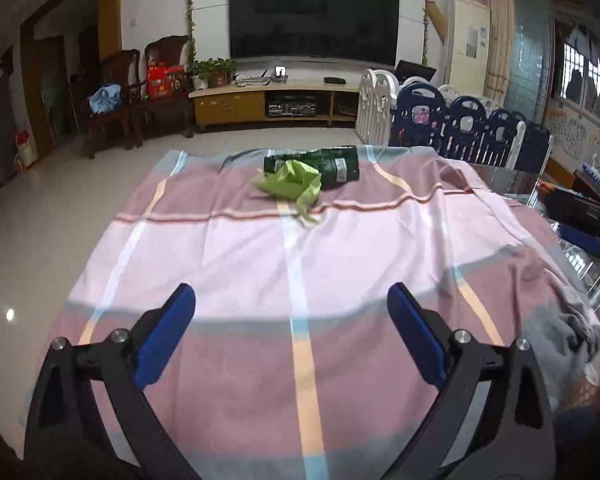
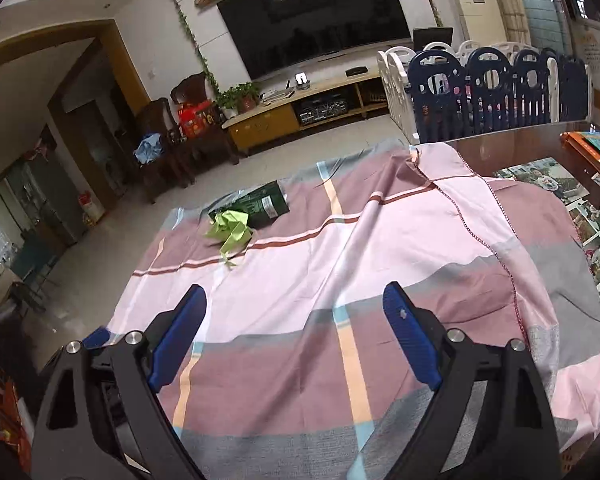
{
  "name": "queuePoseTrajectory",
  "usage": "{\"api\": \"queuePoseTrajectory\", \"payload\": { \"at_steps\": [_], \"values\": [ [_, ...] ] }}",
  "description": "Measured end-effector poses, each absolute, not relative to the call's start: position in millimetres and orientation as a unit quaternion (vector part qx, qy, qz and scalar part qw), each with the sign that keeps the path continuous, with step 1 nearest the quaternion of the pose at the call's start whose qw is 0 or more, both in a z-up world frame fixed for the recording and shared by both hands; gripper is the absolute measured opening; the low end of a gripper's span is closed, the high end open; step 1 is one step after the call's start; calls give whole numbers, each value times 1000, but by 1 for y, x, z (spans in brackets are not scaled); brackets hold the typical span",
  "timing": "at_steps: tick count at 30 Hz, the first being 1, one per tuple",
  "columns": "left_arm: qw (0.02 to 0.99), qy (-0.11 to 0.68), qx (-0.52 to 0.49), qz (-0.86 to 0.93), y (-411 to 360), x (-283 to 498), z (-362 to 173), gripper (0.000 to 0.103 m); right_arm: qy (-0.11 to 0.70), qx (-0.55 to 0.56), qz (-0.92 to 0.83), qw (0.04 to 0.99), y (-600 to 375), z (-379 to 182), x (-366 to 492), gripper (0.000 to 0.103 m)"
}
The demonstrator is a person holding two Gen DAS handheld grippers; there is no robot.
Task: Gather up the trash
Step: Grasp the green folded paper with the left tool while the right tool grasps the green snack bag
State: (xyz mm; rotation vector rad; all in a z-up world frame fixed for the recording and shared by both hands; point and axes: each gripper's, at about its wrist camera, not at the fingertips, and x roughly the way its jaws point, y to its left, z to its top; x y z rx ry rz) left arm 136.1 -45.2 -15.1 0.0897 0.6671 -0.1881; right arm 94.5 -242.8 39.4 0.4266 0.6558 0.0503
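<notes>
1. The left gripper (image 1: pixel 291 300) and right gripper (image 2: pixel 295 300) both have their jaws wide apart and hold nothing.
2. Far across the checked cloth (image 1: pixel 240 264) lie a green crumpled bag (image 1: pixel 290 185) and, touching it, a dark packet (image 1: pixel 328 165).
3. No trash is picked up yet.
</notes>
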Motion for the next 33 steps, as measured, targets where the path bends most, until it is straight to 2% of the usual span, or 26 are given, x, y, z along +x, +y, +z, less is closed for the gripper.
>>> {"api": "queuePoseTrajectory", "payload": {
  "at_steps": [4,6,8,11,13,15,16,20,26,30,33],
  "values": [
    [933,338,64,-103,-65,209,-18,93,334,213,35,917,-243,33,99,88],
    [924,359,60,-114,-73,246,-23,85,336,213,43,916,-241,34,99,88],
    [913,383,61,-123,-81,283,-33,84,340,209,49,916,-238,31,103,88],
    [896,418,87,-120,-92,321,-51,74,347,215,55,911,-237,28,107,88],
    [876,457,93,-123,-97,342,-68,58,351,214,57,910,-237,27,108,88],
    [859,485,100,-131,-100,351,-81,12,352,211,59,910,-236,26,109,88],
    [857,485,106,-137,-101,352,-84,8,354,210,59,910,-235,26,110,88],
    [895,416,71,-142,-82,318,-49,5,359,204,59,909,-232,24,112,88],
    [939,316,28,-134,-37,217,23,5,370,169,72,911,-222,24,134,88],
    [946,303,5,-118,-9,171,24,5,385,88,111,912,-199,29,189,89],
    [943,319,-2,-98,13,174,5,5,413,-28,163,896,-167,31,247,89]
  ]
}}
